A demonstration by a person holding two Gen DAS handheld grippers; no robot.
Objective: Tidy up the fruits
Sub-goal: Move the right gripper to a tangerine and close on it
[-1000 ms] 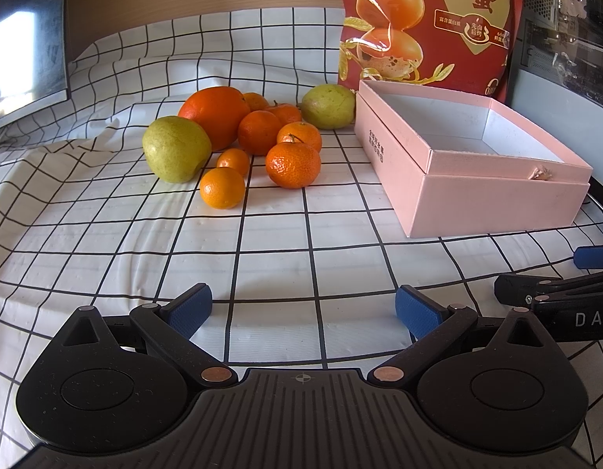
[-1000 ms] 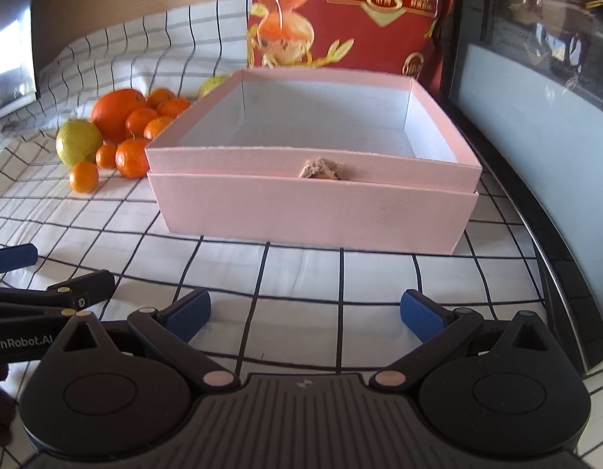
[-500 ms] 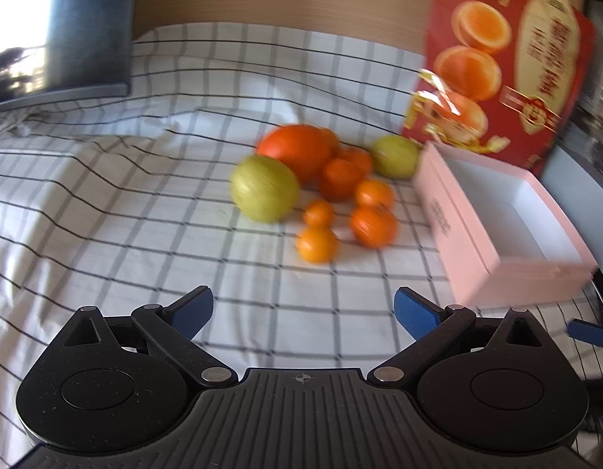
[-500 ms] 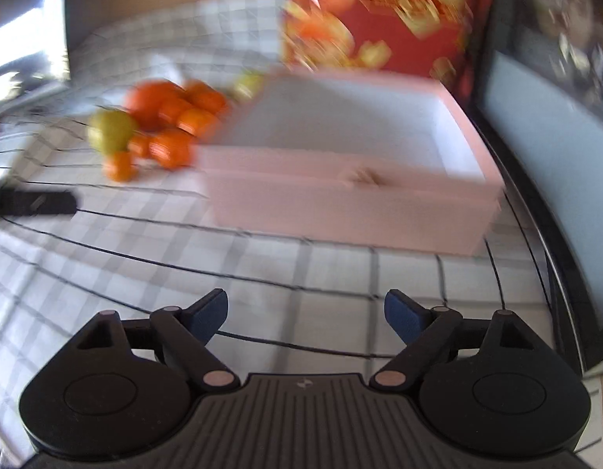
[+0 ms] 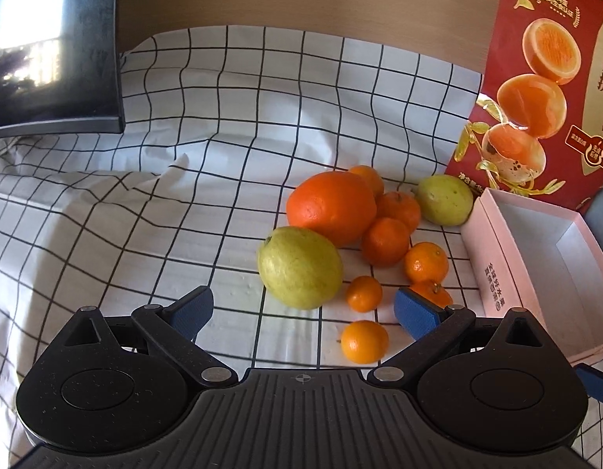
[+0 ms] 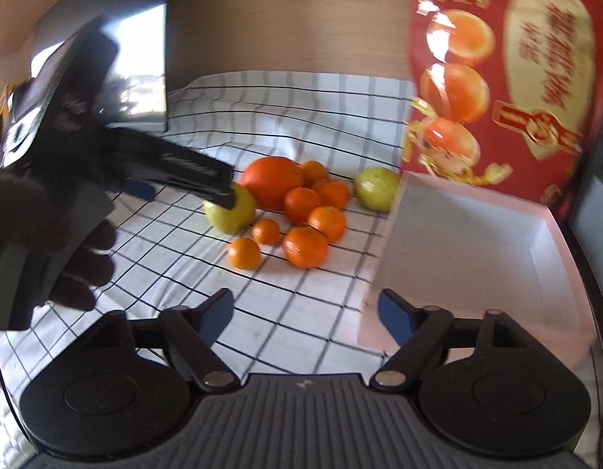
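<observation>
Checked cloth (image 5: 106, 234): white with black grid lines, rumpled toward nine o'clock in the left wrist view, bearing every item below.

Red bag (image 5: 543, 90): printed with halved eggs, stood upright at two o'clock, just behind the box. It was sharp in the left view and smeared in the right.

Pink box (image 5: 492, 273): open, white inside, nothing in it, at three o'clock of the fruit pile and near it. Only the right wrist view showed its far wall and most of its floor (image 6: 477, 242).

Dark screen (image 5: 55, 47): at ten o'clock, reflecting a window.

Left gripper (image 5: 303, 310): pitched down over the cloth, jaws apart and holding nothing. Its right pad overlapped one tangerine in the left view. The right view alone showed it from outside (image 6: 145, 189), held in a dark gloved hand (image 6: 43, 234) at nine o'clock, one finger tip crossing in front of the near pear.

Right gripper (image 6: 303, 314): pitched down short of the pile, jaws closing with only cloth between them. A blue scrap at the left view's four o'clock edge may have been part of it; I cannot tell.

Orange (image 5: 330, 207): large, at the pile's back.

Near pear (image 5: 299, 267): yellow-green, touching the orange at its seven o'clock.

Far pear (image 5: 444, 199): at the pile's two o'clock, just beside the box corner.

Tangerines (image 5: 385, 240): seven, clustered between the two pears. The smallest (image 5: 364, 342) lay nearest the left gripper.
</observation>
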